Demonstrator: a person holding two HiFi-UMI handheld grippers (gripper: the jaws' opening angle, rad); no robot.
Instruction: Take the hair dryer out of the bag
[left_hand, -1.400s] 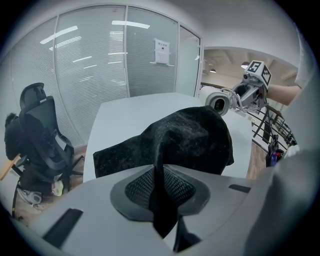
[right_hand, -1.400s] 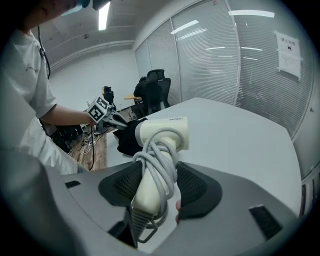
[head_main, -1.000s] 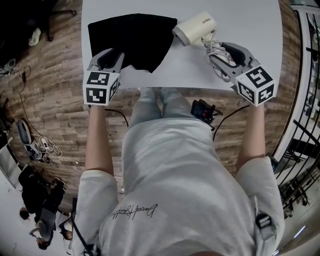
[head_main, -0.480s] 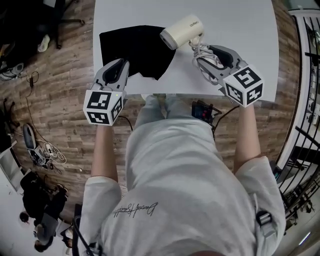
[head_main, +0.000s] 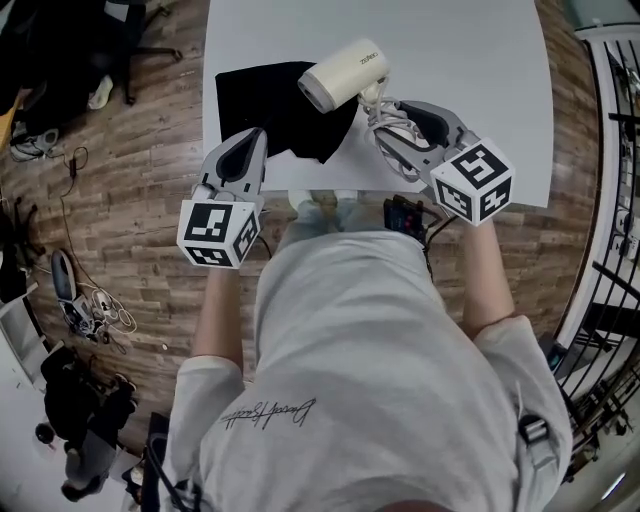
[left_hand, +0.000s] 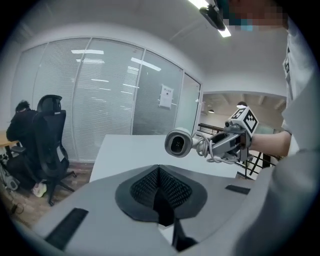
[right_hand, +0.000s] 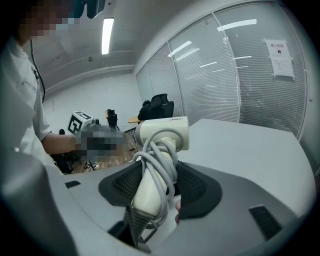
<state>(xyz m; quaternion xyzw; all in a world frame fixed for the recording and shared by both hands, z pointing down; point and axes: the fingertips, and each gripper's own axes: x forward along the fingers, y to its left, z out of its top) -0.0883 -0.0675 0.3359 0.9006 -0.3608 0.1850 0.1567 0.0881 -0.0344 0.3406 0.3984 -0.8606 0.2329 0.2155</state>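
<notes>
The black bag (head_main: 268, 105) lies flat at the near left of the white table (head_main: 470, 60). The cream hair dryer (head_main: 344, 73) hangs in the air over the bag's right corner, outside the bag, its grey cord wound round the handle. My right gripper (head_main: 386, 126) is shut on that handle (right_hand: 150, 187); the barrel (right_hand: 162, 131) points left. My left gripper (head_main: 250, 142) hovers above the bag's near edge; its jaws have just been closing and its pads (left_hand: 150, 187) meet with nothing between them. From there the dryer's nozzle (left_hand: 178, 144) faces the camera.
The table's near edge (head_main: 330, 190) runs just under both grippers. A black office chair (left_hand: 50, 137) and a seated person (left_hand: 20, 130) are to the table's left, with glass partitions (left_hand: 115, 105) behind. A small black device (head_main: 405, 215) hangs at the wearer's waist.
Both grippers have risen toward the camera. The right one carried the hair dryer left, over the bag's corner. The left gripper came off the bag's edge and its jaws shut.
</notes>
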